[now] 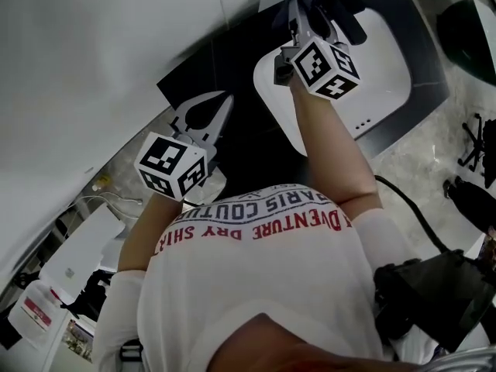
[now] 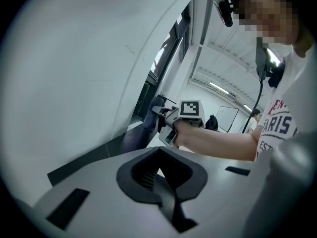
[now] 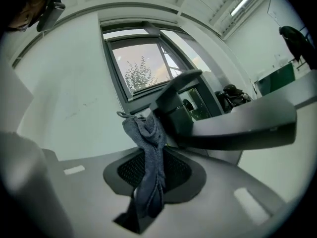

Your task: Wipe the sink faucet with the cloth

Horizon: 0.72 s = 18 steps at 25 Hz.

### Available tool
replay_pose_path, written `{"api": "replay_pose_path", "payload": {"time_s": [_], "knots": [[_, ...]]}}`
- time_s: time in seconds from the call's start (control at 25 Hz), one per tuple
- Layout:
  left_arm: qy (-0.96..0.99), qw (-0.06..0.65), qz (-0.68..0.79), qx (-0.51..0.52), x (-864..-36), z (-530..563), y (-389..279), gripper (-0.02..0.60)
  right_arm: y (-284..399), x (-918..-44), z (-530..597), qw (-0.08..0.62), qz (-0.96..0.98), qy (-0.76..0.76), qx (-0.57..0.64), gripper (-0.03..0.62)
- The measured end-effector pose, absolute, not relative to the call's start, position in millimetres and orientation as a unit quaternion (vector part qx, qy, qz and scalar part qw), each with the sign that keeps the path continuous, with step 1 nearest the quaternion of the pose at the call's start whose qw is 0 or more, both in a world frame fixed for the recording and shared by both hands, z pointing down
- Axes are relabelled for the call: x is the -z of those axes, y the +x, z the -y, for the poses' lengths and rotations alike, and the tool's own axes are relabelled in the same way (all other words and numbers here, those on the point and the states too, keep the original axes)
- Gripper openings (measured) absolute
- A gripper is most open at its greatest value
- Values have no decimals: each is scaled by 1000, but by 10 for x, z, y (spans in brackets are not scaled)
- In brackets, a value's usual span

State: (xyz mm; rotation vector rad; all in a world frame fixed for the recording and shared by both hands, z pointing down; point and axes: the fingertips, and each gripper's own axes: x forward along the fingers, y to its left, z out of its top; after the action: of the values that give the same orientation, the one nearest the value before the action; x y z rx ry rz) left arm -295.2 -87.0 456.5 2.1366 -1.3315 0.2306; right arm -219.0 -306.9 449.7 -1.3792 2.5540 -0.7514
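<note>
A dark faucet (image 3: 184, 114) stands at the back of the white sink (image 1: 384, 72), its spout (image 3: 242, 128) reaching right in the right gripper view. My right gripper (image 3: 147, 182) is shut on a grey cloth (image 3: 148, 152), whose upper end rests against the faucet's body. From the head view the right gripper (image 1: 310, 2) is stretched out over the basin at the faucet (image 1: 345, 10). The left gripper (image 1: 195, 120) hangs back near the person's chest, over the dark counter, shut with nothing in it. Its own view shows the left gripper (image 2: 163, 180) aimed at the right hand's marker cube (image 2: 190, 109).
A dark countertop (image 1: 232, 60) surrounds the sink, against a white wall (image 1: 93, 53) on the left. A window (image 3: 141, 71) sits behind the faucet. Black gear and cables (image 1: 434, 285) lie on the floor at the right, and white boxes (image 1: 74, 258) at the lower left.
</note>
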Motion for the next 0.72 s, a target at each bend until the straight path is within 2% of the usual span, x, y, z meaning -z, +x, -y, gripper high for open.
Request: {"api": "replay_pose_path", "payload": {"time_s": [0.32, 0.52, 0.72], "knots": [[810, 307, 492, -88, -4627, 955, -2934, 2, -2150, -4780, 3083, 79, -831, -431, 342, 77], [810, 309, 491, -88, -4663, 993, -2888, 2, -2134, -4921, 3099, 129, -786, -396, 458, 77], [805, 313, 496, -89, -4694, 986, -2895, 2, -2155, -5081, 3084, 134, -750, -380, 524, 77]]}}
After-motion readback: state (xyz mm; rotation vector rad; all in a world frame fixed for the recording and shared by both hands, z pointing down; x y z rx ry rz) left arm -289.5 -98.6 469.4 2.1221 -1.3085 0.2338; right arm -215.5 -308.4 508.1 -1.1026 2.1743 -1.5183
